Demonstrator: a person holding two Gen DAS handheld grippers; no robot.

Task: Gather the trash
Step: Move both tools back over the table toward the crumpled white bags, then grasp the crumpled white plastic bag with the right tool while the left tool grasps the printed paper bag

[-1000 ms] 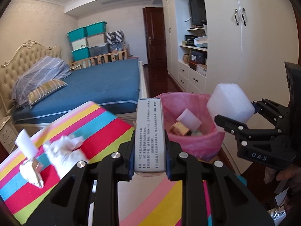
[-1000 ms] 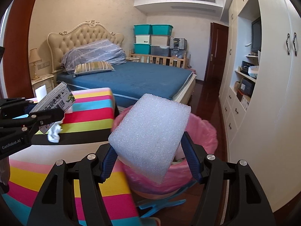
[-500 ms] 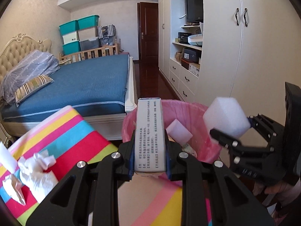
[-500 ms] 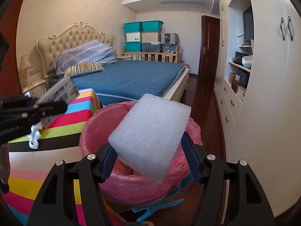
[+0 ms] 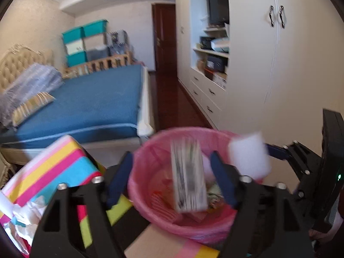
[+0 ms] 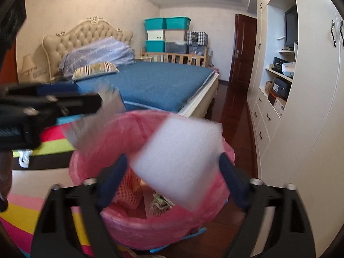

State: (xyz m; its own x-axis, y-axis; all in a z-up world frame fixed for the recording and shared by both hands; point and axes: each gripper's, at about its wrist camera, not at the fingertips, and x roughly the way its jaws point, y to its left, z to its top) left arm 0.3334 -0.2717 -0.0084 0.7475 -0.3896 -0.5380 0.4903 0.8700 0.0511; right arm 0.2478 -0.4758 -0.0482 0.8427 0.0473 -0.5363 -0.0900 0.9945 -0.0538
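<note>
Falling blurred between the spread fingers of the left gripper [image 5: 172, 178], the box [image 5: 188, 176] hangs over the pink bin [image 5: 137, 185]; it looks light, stiff cardboard, best pinched across its long flat sides. The foam [image 6: 178, 161] is light and squashy, loose between the right gripper's [image 6: 172, 178] parted fingers, over the same bin. Tissues [image 5: 28, 217] lie on the striped table [image 5: 56, 161].

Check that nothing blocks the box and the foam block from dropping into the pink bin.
Nothing visible does. The box and foam block are both loose between open jaws, right over the open mouth of the pink bin.
</note>
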